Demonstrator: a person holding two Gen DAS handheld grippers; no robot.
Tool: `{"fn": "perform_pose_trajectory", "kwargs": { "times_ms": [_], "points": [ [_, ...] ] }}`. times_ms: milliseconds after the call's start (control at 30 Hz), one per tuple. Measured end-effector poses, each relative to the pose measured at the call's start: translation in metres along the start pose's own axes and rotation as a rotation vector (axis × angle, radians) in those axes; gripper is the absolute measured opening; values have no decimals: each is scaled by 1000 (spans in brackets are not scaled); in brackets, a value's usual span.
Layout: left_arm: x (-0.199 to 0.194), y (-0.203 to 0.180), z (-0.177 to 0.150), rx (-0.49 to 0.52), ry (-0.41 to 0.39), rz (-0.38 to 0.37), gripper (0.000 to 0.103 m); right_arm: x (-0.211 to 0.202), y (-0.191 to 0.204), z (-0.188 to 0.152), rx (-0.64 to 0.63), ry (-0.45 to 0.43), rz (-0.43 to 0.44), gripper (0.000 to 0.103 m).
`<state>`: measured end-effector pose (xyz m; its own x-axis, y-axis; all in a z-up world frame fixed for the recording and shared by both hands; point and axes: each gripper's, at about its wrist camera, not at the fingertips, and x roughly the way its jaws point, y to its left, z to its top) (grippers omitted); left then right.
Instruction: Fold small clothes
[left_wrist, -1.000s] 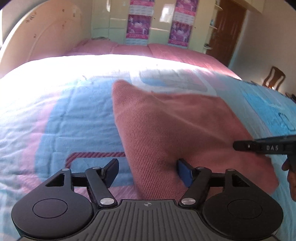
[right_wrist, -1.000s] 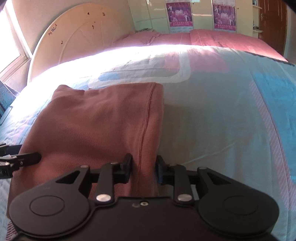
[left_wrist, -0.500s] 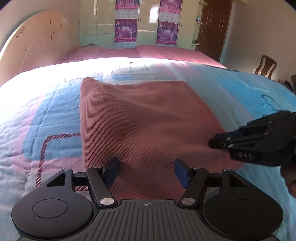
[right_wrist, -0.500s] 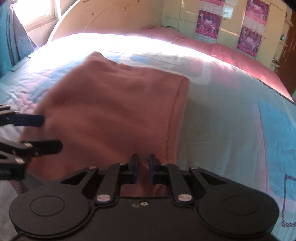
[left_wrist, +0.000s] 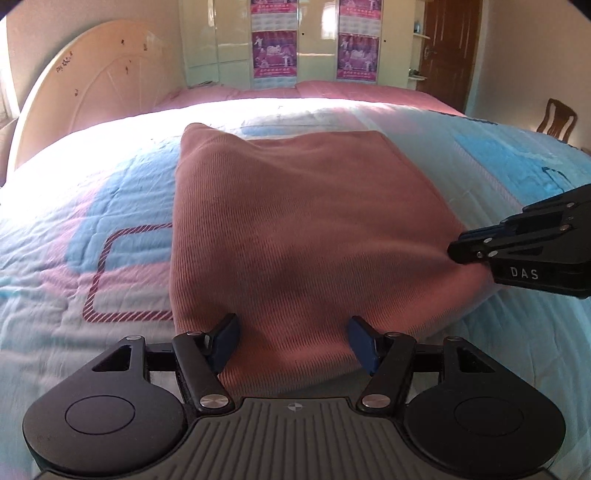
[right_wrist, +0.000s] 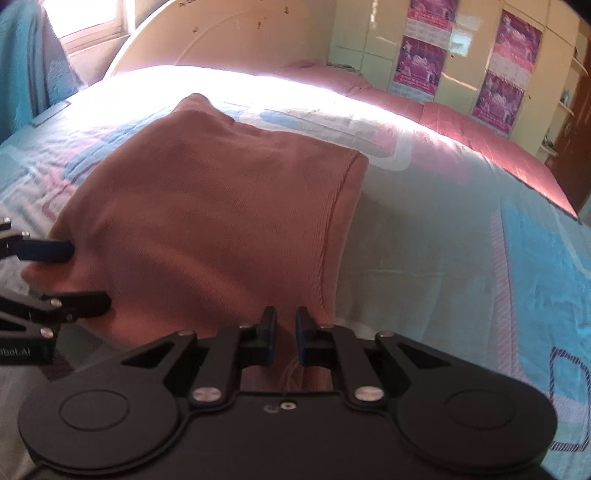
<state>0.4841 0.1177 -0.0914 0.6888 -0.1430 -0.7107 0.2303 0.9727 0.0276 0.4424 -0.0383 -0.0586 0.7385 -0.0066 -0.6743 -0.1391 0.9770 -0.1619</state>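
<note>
A soft pink cloth (left_wrist: 303, 229) with thin ribbed lines lies flat on the bed (left_wrist: 74, 229). It looks like a folded rectangle, with one far corner poking up in a little point. The right edge has a neat stitched hem.

The left tongs (left_wrist: 293, 341) are spread wide apart. The near edge of the pink cloth sits between their two blue pads (left_wrist: 223, 341), and they are not squeezing it.

The right tongs (right_wrist: 286, 338) are pinched nearly together on the near right corner of the cloth, and a bunched bit of pink fabric sits in the thin gap between their black tips. From the left tongs' side, the right tongs (left_wrist: 476, 247) bite the cloth's corner and pull small creases into it.

The bed cover under the cloth is quilted and puffy, with big blue, pink and white shapes and a striped rope-like outline to the left of the left tongs. Far ahead of both tongs stands a round cream headboard (left_wrist: 92, 92), smooth with small dark spots. Beyond it are pale shiny wardrobe doors (left_wrist: 317, 40) with purple posters (left_wrist: 275, 51). A wooden chair (left_wrist: 557, 120) stands off to the right.
</note>
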Motion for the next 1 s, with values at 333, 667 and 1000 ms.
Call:
{"fn": "perform_pose_trajectory", "kwargs": {
  "times_ms": [333, 667, 1000],
  "points": [
    [-65, -5, -15, -99, -57, 48, 67, -79, -8, -20, 82, -90, 33, 24],
    [-176, -38, -50, -128, -233, 107, 103, -183, -4, -71, 170, -221, -3, 101],
    [-280, -66, -80, -153, -320, 121, 103, -276, 7, -103, 207, -267, -13, 102]
  ]
}}
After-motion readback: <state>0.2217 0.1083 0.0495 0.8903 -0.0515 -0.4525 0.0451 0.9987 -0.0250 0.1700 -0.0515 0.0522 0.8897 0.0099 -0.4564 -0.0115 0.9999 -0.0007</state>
